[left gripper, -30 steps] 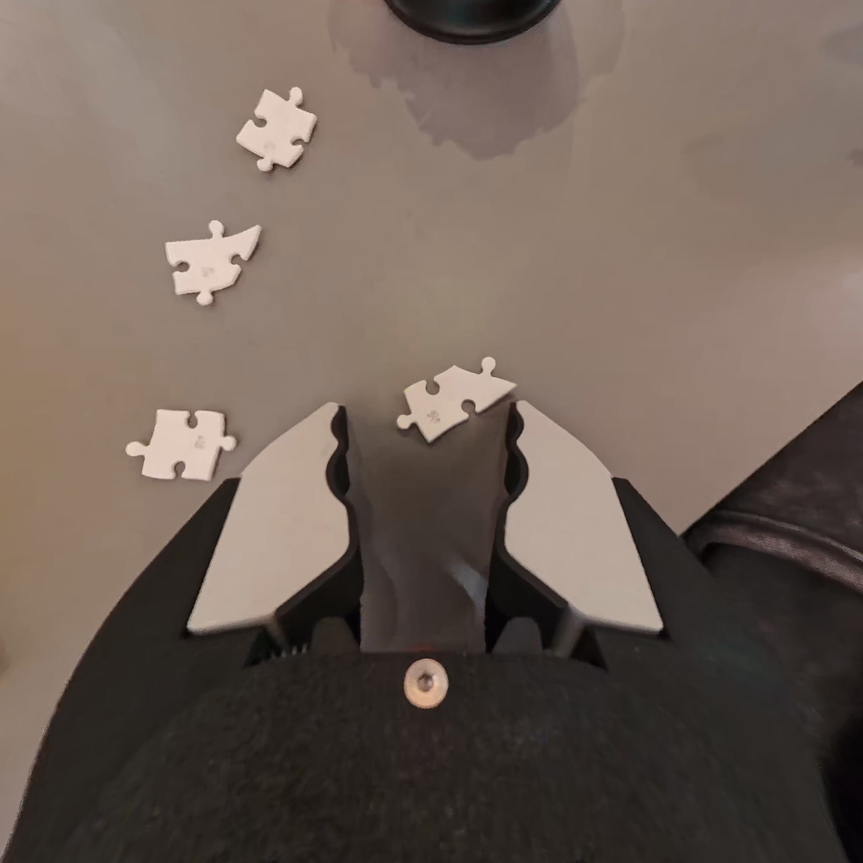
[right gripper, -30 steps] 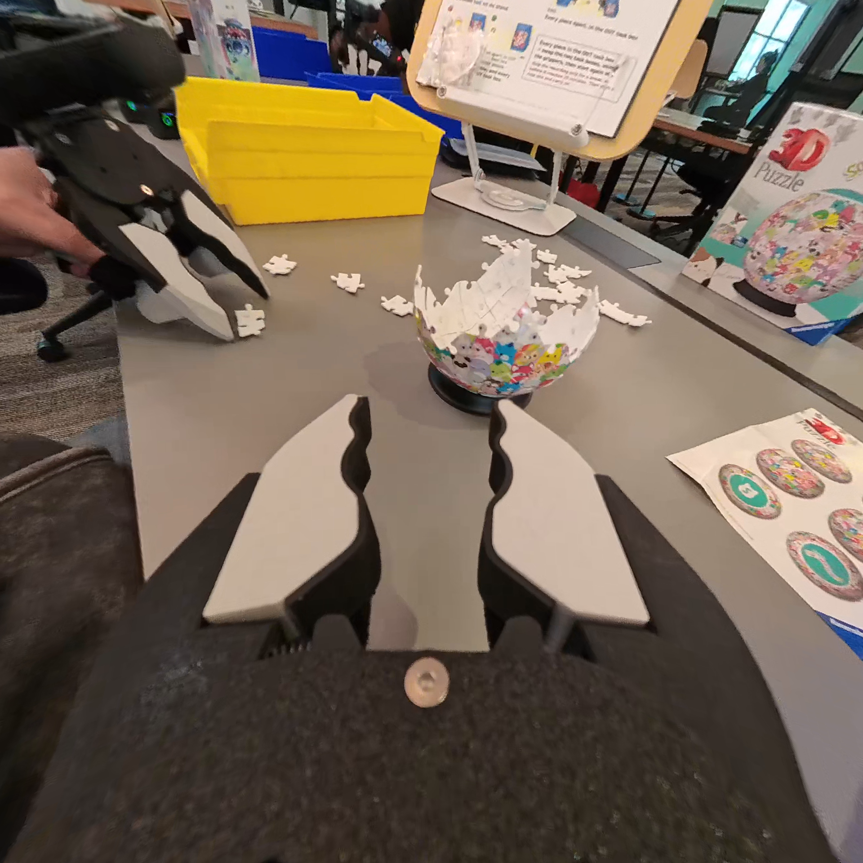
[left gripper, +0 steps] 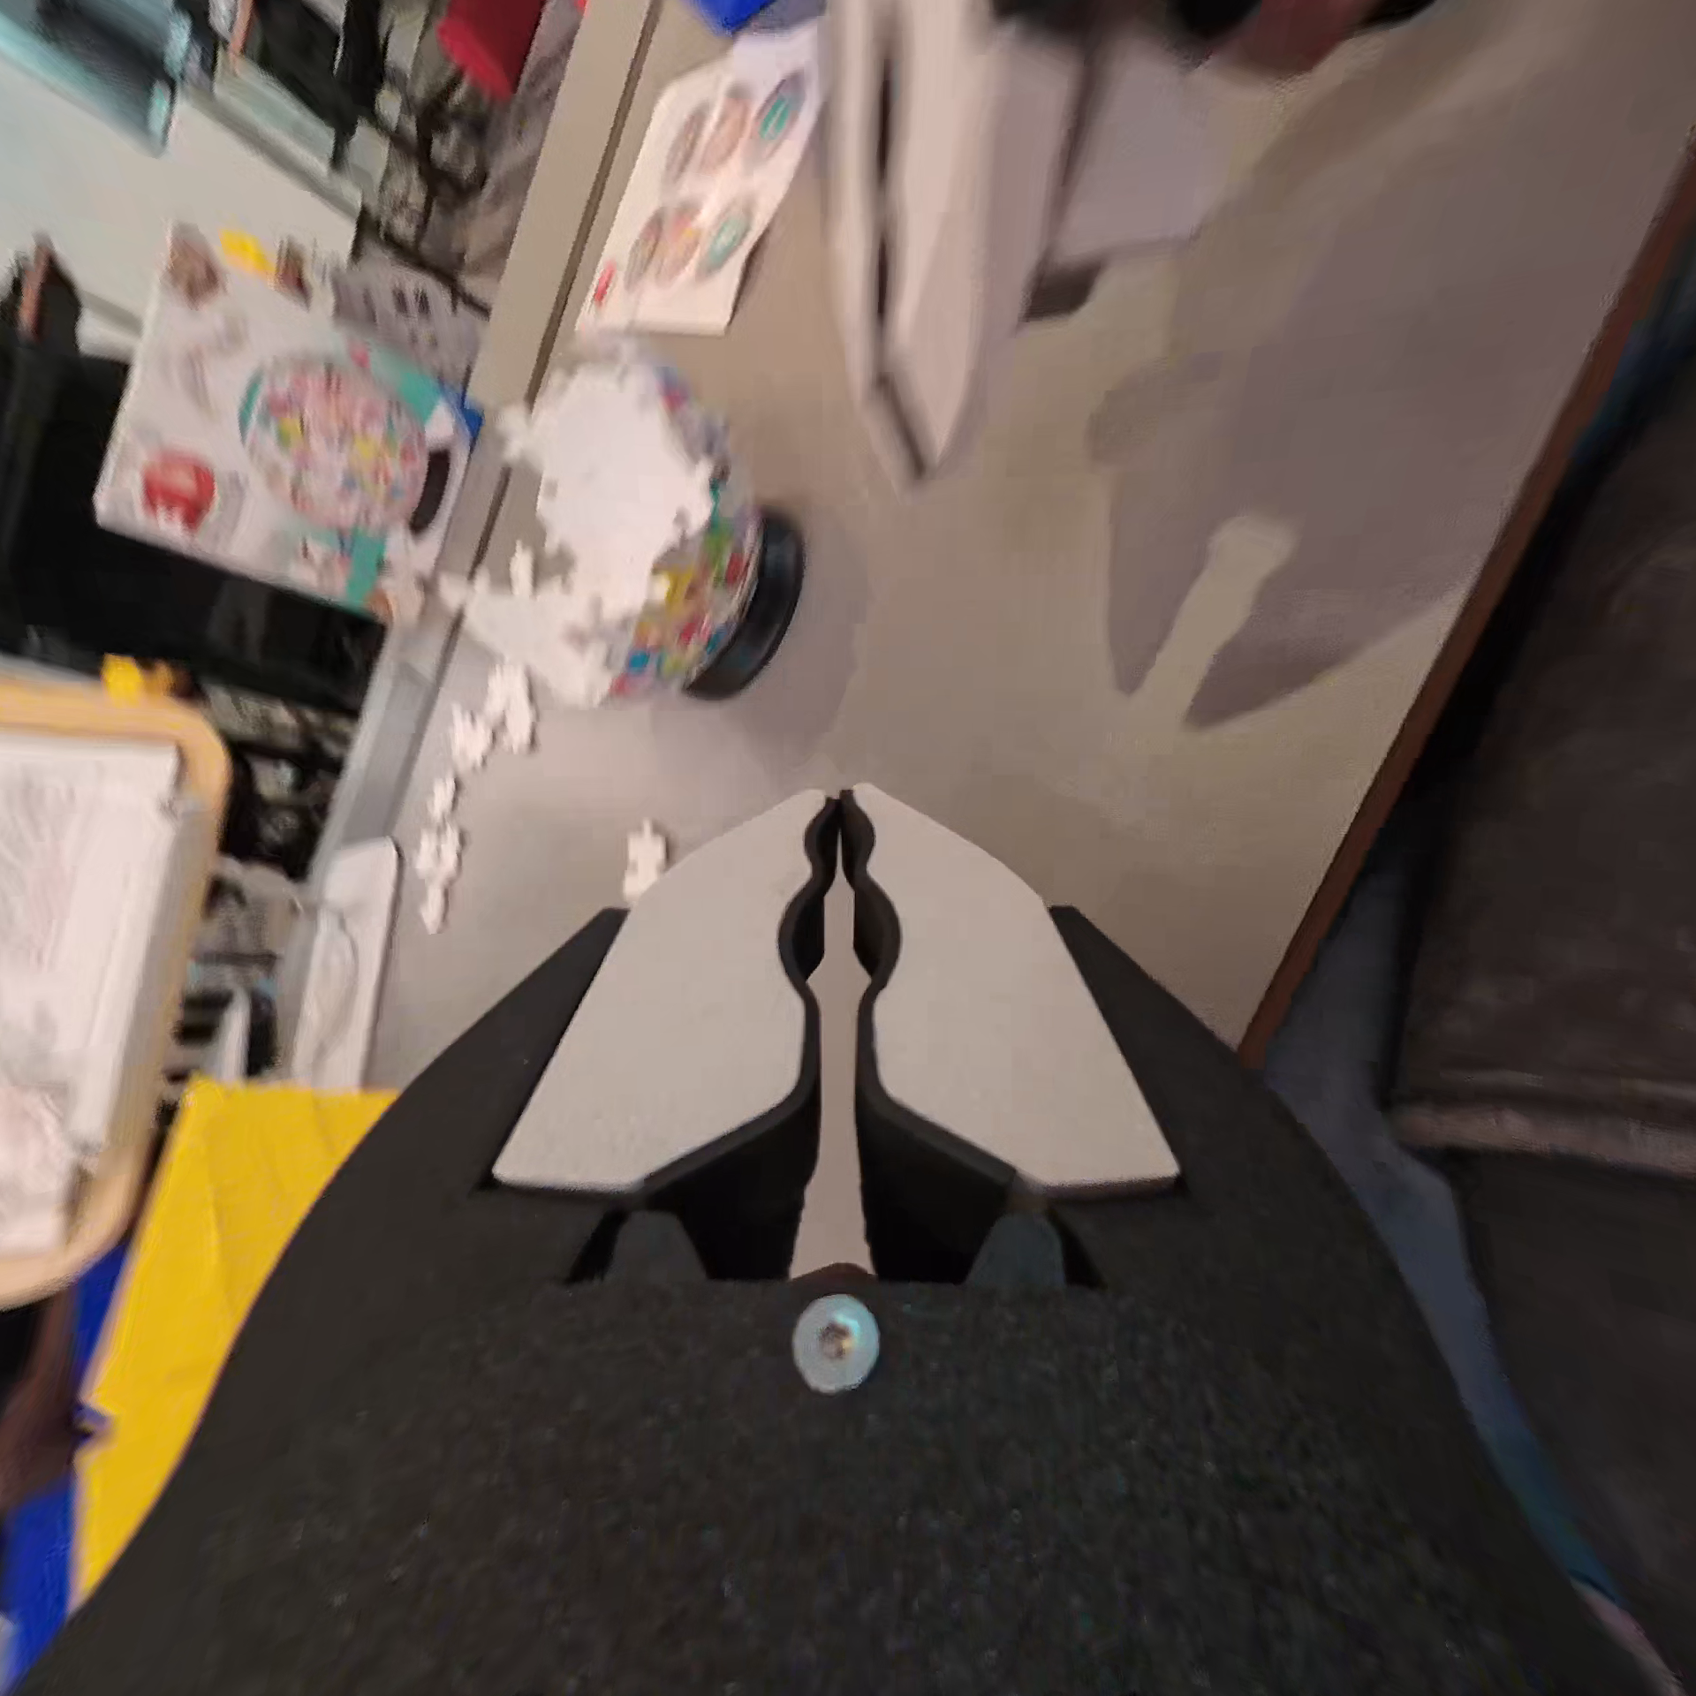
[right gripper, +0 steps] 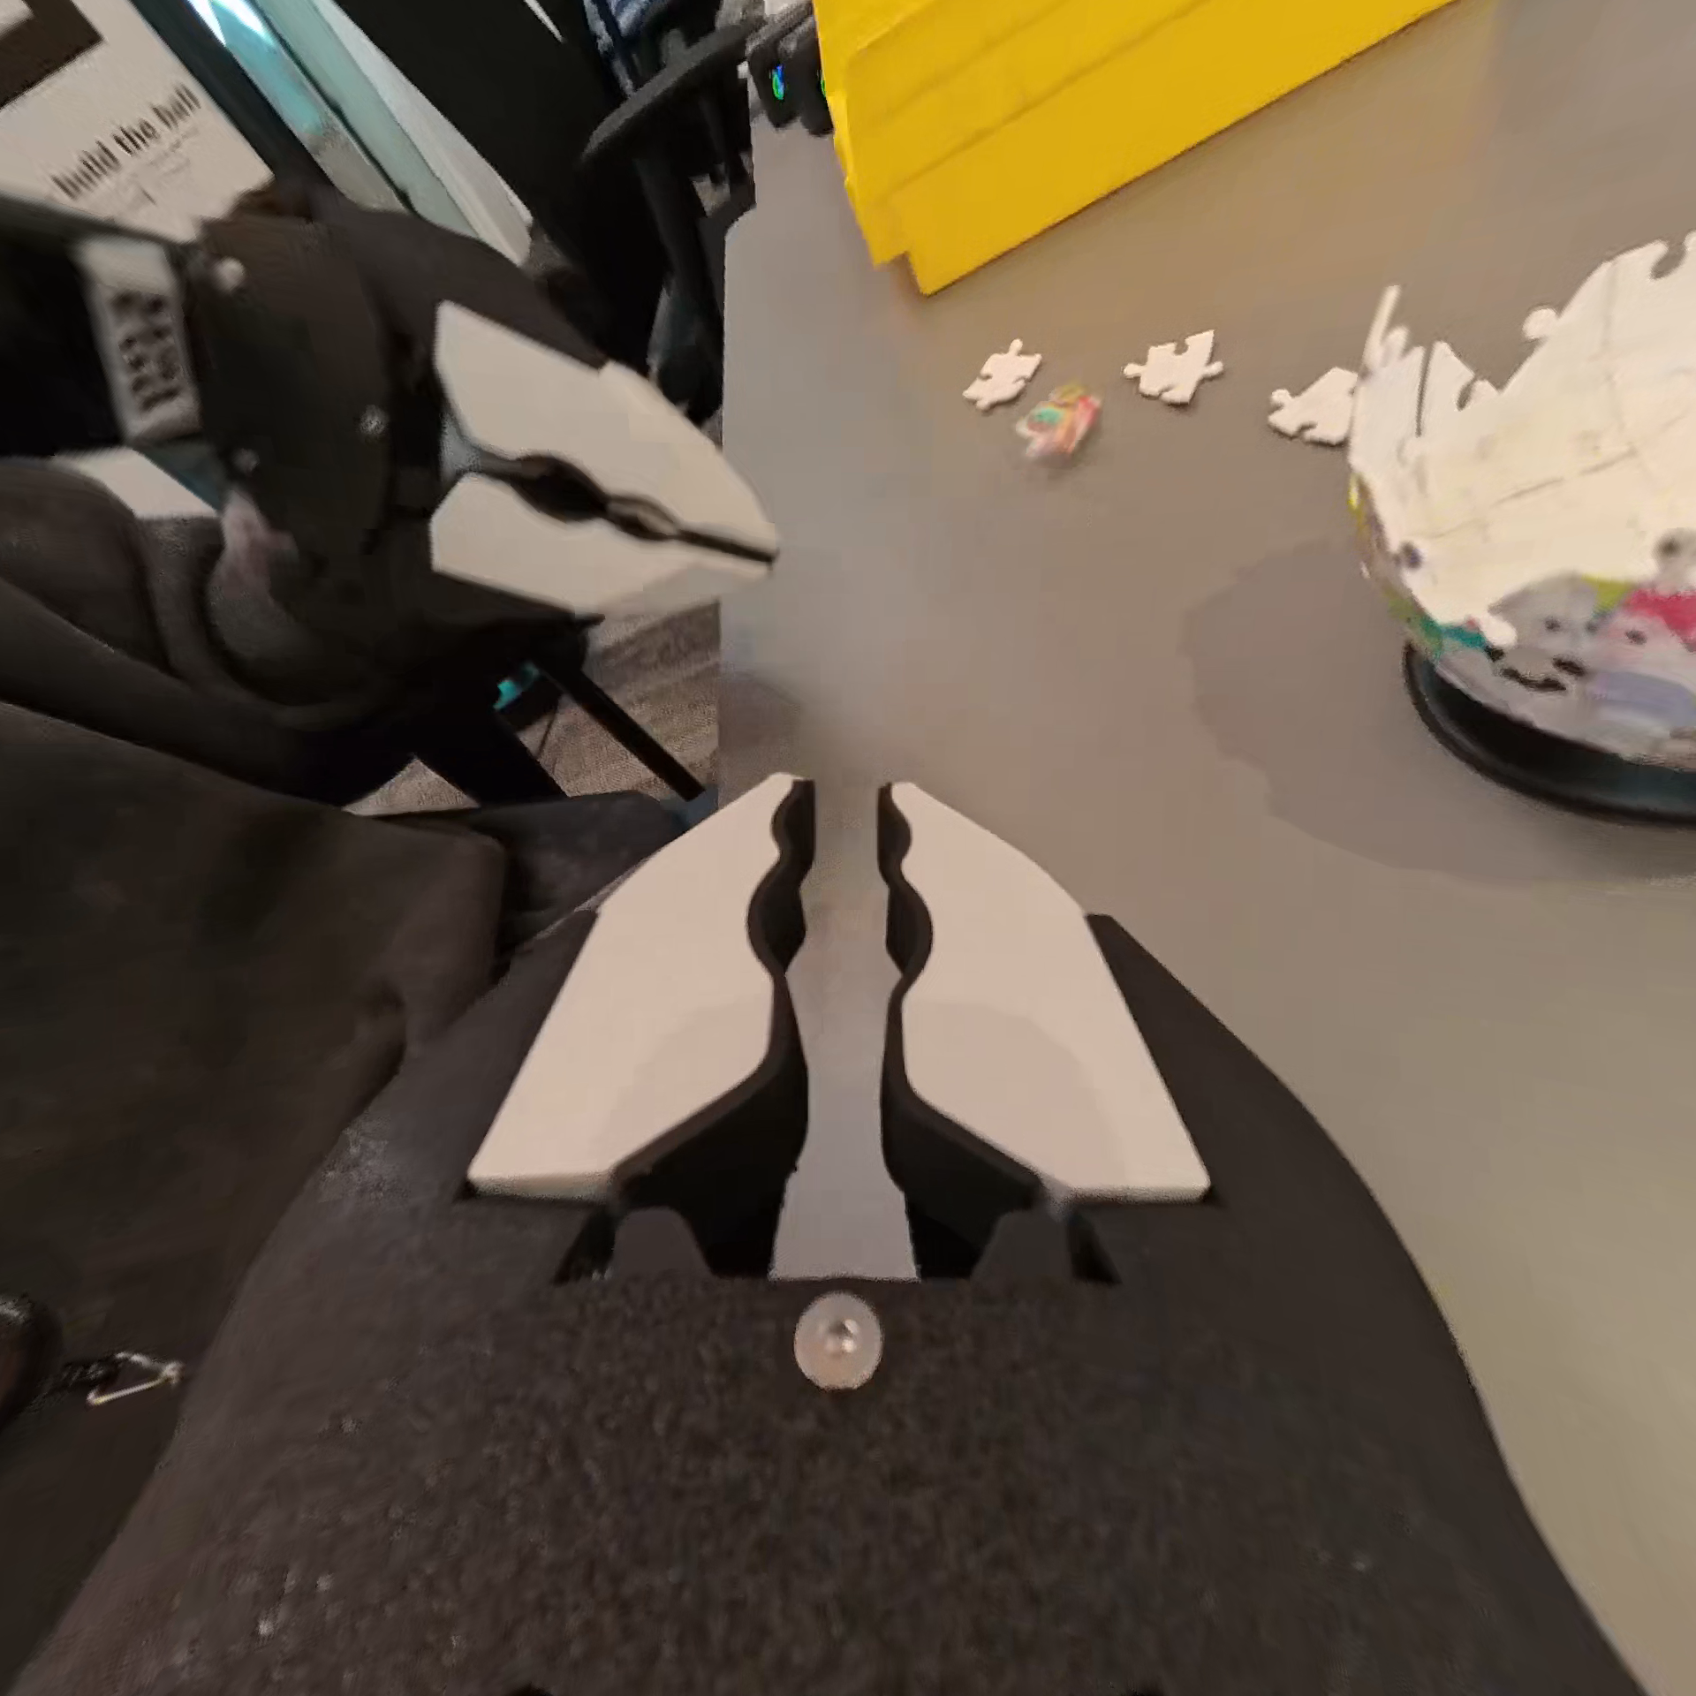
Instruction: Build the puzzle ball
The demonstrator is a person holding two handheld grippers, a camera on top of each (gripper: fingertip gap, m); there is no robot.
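My left gripper (left gripper: 840, 800) has its jaws pressed together, nothing visible between them. My right gripper (right gripper: 845, 787) hangs narrowly open over the table (right gripper: 1055, 642), empty, well apart from the ball (right gripper: 1542, 514).

Stacked yellow bins (right gripper: 1055, 119) are sitting on the grey bench (right gripper: 1055, 661); a black chair (right gripper: 661, 165) is standing beside it.

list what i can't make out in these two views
- puzzle ball: right wrist view, cut off by the right edge; left wrist view, softened by motion blur.
- colourful piece: right wrist view, too blurred to tell its picture or outline.
- white pieces beside the ball: left wrist view, smeared together, so the count is unclear.
- right claw: in the left wrist view only a blurred shape, cut by the top edge.
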